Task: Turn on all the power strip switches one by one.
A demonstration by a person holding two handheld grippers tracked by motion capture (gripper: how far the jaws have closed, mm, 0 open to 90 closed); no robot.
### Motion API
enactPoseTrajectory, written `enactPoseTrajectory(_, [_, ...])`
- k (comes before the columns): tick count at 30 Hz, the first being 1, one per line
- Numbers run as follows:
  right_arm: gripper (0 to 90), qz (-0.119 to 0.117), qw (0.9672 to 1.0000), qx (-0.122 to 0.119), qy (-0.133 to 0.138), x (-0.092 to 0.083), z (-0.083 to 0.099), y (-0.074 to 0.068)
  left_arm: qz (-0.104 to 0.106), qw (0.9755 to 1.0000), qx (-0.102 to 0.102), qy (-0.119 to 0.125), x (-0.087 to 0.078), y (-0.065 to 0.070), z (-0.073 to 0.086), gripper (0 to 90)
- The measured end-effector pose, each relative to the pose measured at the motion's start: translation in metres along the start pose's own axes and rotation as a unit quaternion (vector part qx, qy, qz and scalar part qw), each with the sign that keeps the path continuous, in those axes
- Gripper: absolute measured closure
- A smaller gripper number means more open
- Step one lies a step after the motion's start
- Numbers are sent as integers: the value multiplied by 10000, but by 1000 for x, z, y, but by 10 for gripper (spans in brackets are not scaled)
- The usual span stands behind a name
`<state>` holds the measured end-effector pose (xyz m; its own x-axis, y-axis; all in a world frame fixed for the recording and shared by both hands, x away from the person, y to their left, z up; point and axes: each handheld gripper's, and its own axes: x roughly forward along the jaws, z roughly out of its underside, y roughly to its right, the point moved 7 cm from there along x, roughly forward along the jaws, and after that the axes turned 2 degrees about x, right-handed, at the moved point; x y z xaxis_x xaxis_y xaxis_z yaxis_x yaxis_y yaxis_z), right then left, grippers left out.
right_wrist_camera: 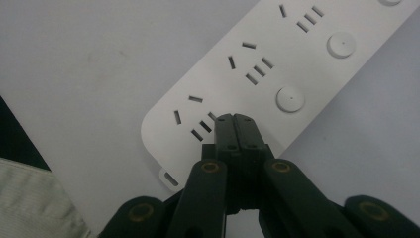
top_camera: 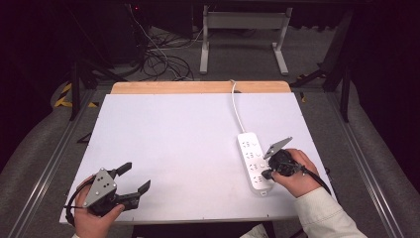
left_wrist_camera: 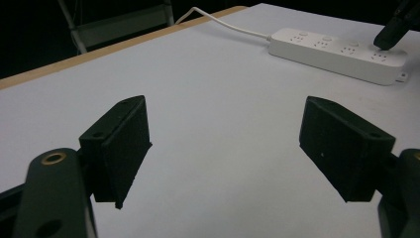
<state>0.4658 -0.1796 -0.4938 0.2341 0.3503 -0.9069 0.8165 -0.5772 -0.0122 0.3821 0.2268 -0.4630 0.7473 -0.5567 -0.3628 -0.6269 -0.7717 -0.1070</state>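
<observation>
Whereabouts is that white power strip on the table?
In the high view, the power strip lies on the table's right side, with the shut right gripper at its near end.

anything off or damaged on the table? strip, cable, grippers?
Nothing stands out. The power strip lies flat and intact, angled slightly to the table's edges, its cable running off the far edge. The right gripper, shut, is at its nearest socket; the left gripper is open and empty.

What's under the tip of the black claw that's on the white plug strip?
The shut right claw rests on the long white plastic power strip, beside the last socket's slots. The round button there is covered, so it cannot be seen.
</observation>
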Motion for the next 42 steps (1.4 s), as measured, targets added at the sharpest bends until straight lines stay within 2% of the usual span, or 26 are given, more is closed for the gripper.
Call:
enactPoseTrajectory(6, [900, 4, 10000, 23, -3, 1, 0, 0, -3, 10000, -51, 34, -1, 1, -1, 201])
enactPoseTrajectory(14, [900, 48, 10000, 20, 11, 1, 1, -1, 5, 10000, -5, 30, 0, 1, -1, 201])
enactPoseTrajectory(21, [900, 156, 9999, -4, 22, 2, 2, -2, 21, 10000, -11, 43, -1, 1, -1, 201])
enactPoseTrajectory(30, [900, 119, 9999, 77, 7, 3, 4, -3, 21, 10000, 3, 51, -1, 1, -1, 200])
enactPoseTrajectory(42, [900, 260, 9995, 140, 63, 4, 5, -3, 34, 10000, -7, 61, -1, 2, -2, 200])
